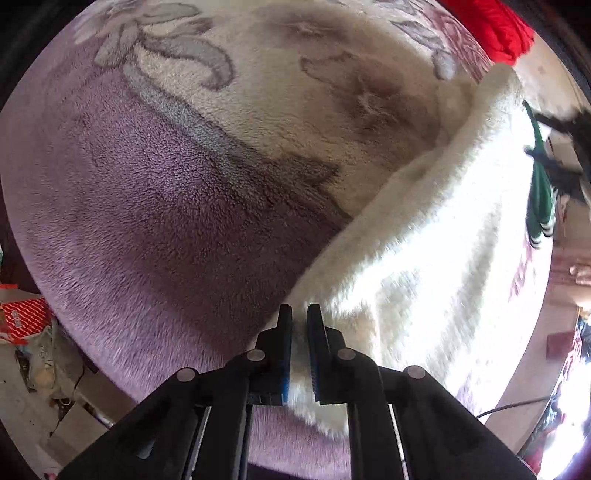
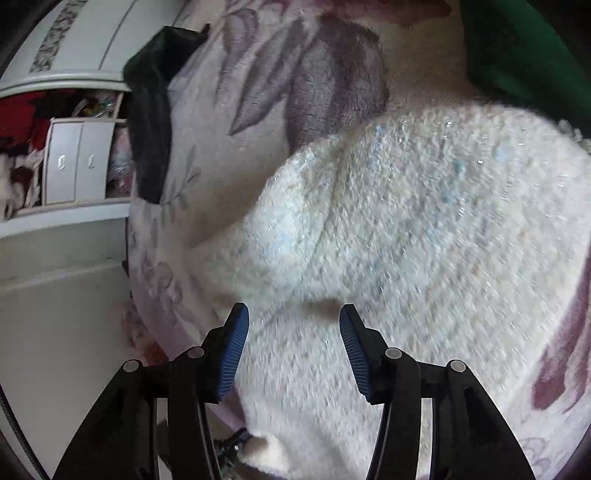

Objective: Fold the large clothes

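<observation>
A fluffy cream-white garment (image 1: 424, 266) lies on a bed covered by a purple and cream floral blanket (image 1: 155, 206). My left gripper (image 1: 299, 314) is shut on the garment's edge, with white fleece pinched between its blue pads. In the right wrist view the same garment (image 2: 424, 229) spreads over the blanket (image 2: 236, 110), blurred by motion. My right gripper (image 2: 293, 317) is open just above the garment, with fleece below the gap and nothing pinched.
A red cloth (image 1: 495, 26) lies at the bed's far edge and a green striped garment (image 1: 541, 192) at the right. A dark garment (image 2: 151, 110) and a green one (image 2: 517, 51) lie on the bed. A white cabinet (image 2: 74, 162) stands left; floor clutter (image 1: 33, 332) lies beside the bed.
</observation>
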Demonstrator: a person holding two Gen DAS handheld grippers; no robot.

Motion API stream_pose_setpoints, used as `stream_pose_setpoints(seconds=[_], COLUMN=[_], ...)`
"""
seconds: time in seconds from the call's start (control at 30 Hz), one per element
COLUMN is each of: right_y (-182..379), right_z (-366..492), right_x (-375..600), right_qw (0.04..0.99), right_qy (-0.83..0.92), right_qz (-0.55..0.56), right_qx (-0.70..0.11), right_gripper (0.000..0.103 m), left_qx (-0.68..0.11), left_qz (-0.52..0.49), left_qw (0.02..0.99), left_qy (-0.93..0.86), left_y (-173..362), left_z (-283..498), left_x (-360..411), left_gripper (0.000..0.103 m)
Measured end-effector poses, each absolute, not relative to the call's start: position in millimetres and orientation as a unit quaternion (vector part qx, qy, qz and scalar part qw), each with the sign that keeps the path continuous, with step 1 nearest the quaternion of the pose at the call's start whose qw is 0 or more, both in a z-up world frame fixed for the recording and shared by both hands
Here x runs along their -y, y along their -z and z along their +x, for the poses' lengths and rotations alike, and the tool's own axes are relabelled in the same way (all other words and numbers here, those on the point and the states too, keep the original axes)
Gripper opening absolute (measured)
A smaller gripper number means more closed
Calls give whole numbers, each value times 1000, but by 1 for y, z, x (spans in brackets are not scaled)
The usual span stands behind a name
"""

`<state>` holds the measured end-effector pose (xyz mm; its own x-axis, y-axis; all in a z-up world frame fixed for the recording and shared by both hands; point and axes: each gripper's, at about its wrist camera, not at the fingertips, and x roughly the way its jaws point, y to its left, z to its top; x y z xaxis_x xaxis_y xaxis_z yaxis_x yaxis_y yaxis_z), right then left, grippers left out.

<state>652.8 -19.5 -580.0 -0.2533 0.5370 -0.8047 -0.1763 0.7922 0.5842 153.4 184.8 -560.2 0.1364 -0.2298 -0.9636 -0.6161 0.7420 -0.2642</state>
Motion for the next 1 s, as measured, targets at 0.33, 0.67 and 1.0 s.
stream_pose_setpoints(seconds=[0.33, 0.67, 1.0], right_y=[643, 684, 672], right_z=[436, 329, 297], right_x=[172, 150, 146], right_qw=[481, 449, 463], right_qy=[-208, -141, -70], right_qz=[208, 209, 269], right_qx=[-826, -857, -842], right_gripper=[75, 75, 75], left_qx=[-662, -669, -660], left_qz=[-405, -394, -450], left_qw=[620, 630, 597], left_qy=[-113, -28, 75], left_y=[567, 572, 600], left_z=[149, 149, 179], left_x=[-185, -205, -203], left_gripper=[20, 19, 56])
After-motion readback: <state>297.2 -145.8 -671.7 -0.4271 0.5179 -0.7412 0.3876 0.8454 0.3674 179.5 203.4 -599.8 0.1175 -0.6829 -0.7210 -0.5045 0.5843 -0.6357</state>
